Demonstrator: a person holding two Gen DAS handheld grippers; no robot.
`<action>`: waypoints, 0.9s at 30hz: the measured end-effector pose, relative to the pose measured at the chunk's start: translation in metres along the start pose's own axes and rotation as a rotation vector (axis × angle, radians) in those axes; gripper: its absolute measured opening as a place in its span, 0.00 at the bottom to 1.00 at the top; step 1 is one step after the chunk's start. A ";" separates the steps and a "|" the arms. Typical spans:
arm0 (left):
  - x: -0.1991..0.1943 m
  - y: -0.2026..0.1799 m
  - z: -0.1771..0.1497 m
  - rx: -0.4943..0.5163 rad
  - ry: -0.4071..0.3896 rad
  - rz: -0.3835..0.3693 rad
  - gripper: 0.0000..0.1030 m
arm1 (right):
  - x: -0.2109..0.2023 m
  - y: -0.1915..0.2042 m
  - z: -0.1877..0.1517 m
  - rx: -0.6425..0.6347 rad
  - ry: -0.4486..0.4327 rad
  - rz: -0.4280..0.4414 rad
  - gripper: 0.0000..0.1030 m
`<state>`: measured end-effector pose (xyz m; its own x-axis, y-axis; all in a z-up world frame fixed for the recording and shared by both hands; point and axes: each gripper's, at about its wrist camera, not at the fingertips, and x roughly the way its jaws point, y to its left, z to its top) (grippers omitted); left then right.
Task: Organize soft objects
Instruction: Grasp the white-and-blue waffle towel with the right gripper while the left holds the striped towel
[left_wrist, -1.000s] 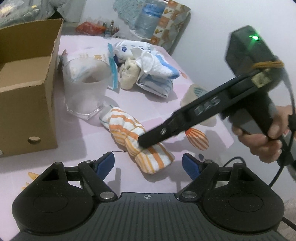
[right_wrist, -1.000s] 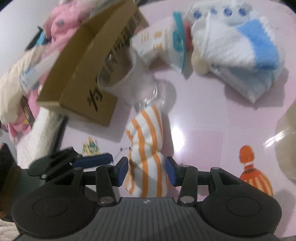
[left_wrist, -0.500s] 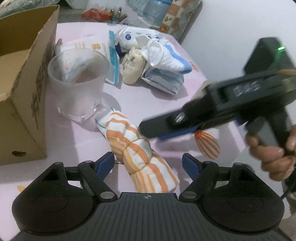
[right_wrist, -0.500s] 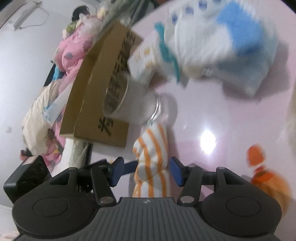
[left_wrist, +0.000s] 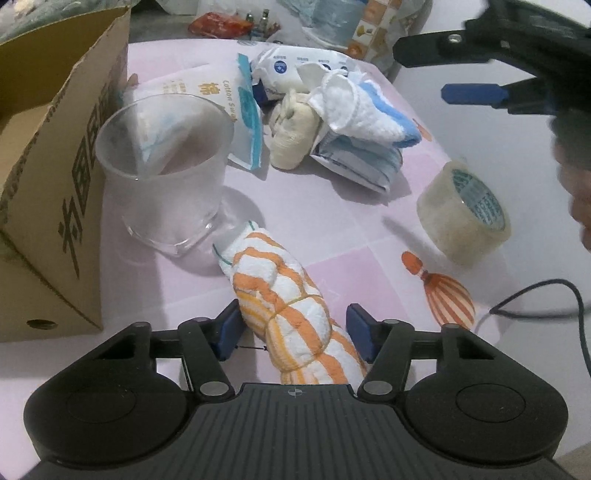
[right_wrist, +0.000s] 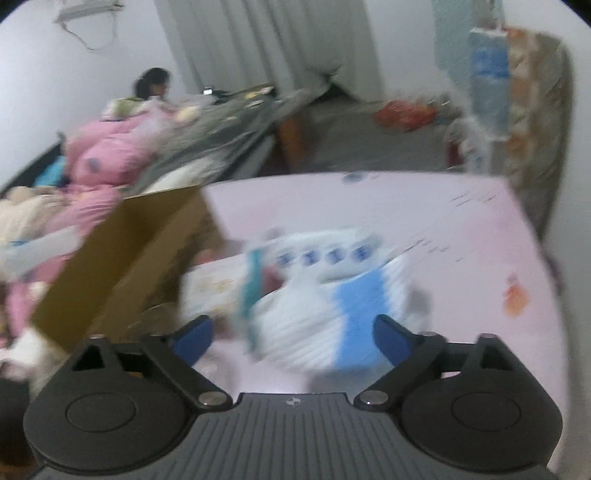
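An orange-and-white striped rolled cloth (left_wrist: 288, 317) lies on the pink table (left_wrist: 351, 236), between the fingers of my left gripper (left_wrist: 293, 332). Those jaws are closing: the left pad touches the roll, and a slim gap shows at the right pad. My right gripper (left_wrist: 419, 72) hangs high at the upper right with its jaws opening and nothing between them. In its own blurred view the right gripper (right_wrist: 291, 332) hovers over a white-and-blue towel (right_wrist: 351, 314). That towel (left_wrist: 369, 118) lies against a cream roll (left_wrist: 291, 144) at the back of the table.
An open cardboard box (left_wrist: 55, 166) stands left, with a frosted glass cup (left_wrist: 166, 177) beside it. Packs of cotton swabs (left_wrist: 207, 92), wipes (left_wrist: 295, 66) and masks (left_wrist: 358, 162) crowd the back. A tape roll (left_wrist: 461, 214) and a cable (left_wrist: 535, 295) lie right. A person (right_wrist: 151, 85) sits far off.
My right gripper let go of the striped cloth and rose away to the upper right. My left gripper moved forward around the cloth and its jaws narrowed.
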<state>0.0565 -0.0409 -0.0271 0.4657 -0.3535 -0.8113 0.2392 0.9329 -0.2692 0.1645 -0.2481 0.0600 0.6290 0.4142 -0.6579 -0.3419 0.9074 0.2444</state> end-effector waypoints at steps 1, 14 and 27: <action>0.000 0.001 0.000 -0.004 -0.003 -0.002 0.55 | 0.005 -0.002 0.003 -0.008 0.001 -0.029 0.48; -0.005 0.005 -0.004 -0.005 -0.019 -0.021 0.53 | 0.062 0.023 -0.002 -0.328 0.150 -0.141 0.48; -0.008 0.006 -0.004 -0.007 -0.022 -0.030 0.53 | 0.094 0.009 0.004 -0.384 0.256 -0.037 0.47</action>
<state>0.0508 -0.0321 -0.0248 0.4768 -0.3828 -0.7913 0.2474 0.9223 -0.2970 0.2235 -0.2002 0.0029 0.4695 0.3074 -0.8277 -0.5865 0.8093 -0.0321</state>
